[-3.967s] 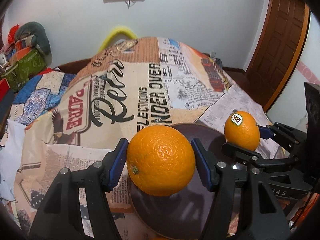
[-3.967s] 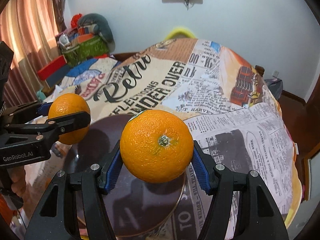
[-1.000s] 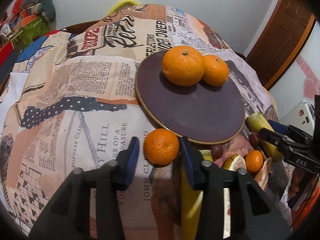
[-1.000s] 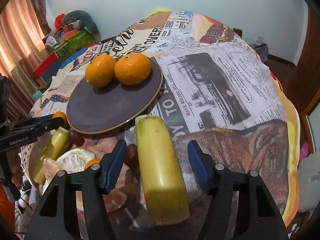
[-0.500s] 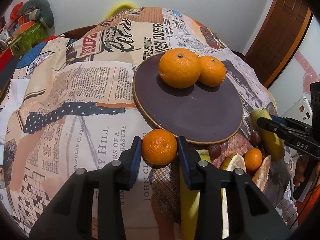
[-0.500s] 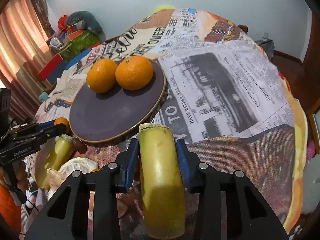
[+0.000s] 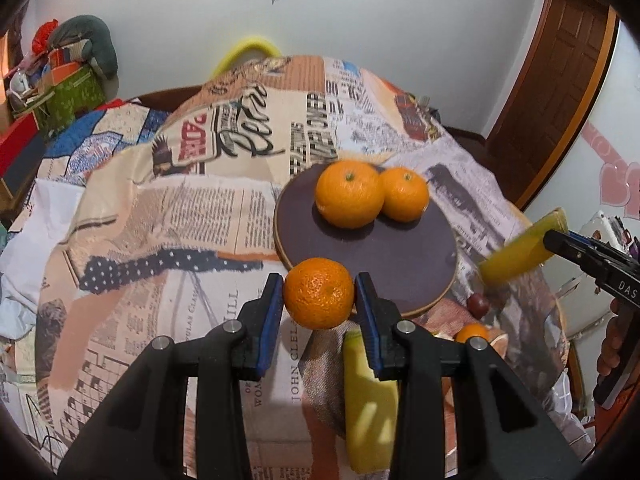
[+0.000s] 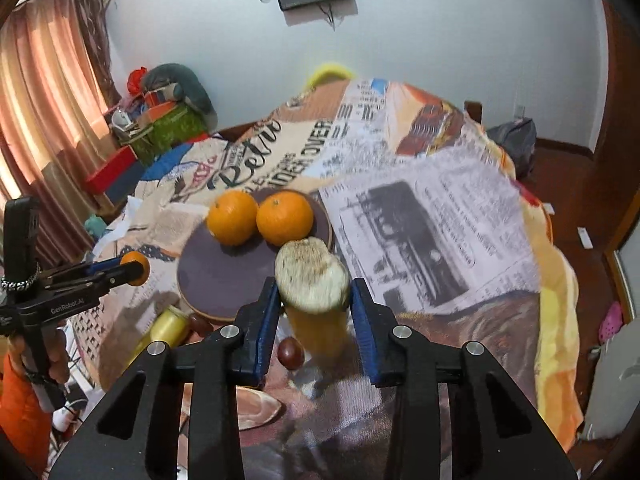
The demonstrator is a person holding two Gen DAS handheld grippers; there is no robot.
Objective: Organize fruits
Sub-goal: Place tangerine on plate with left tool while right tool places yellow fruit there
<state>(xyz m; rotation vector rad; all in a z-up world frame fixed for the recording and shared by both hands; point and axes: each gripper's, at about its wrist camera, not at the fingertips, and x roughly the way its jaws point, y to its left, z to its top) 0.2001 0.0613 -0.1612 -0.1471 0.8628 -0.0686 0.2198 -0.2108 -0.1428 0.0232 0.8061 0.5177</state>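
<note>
My left gripper (image 7: pixel 319 300) is shut on a small mandarin (image 7: pixel 319 293), held just above the cloth at the near rim of the dark round plate (image 7: pixel 400 276). Two oranges (image 7: pixel 349 199) (image 7: pixel 405 194) sit side by side at the plate's far edge. My right gripper (image 8: pixel 314 300) has a yellow banana piece (image 8: pixel 312 280) between its blue pads, cut end up; the jaws are closing on it and the pads press its sides. It hangs off the cloth beside the plate (image 8: pixel 224 280). In the right wrist view the left gripper (image 8: pixel 128 268) shows at the left with the mandarin (image 8: pixel 138 268).
A second banana piece (image 7: pixel 370 400) lies on the cloth under the left gripper. A dark red grape (image 8: pixel 291 352), a small mandarin (image 7: pixel 472 334) and peels lie near the front. Boxes and bags (image 8: pixel 160 128) are stacked at the back left; a wooden door (image 7: pixel 560 80) is on the right.
Both grippers have risen with their fruit. The right jaws closed onto the banana piece and lifted it off the cloth, and the mandarin is up off the cloth too.
</note>
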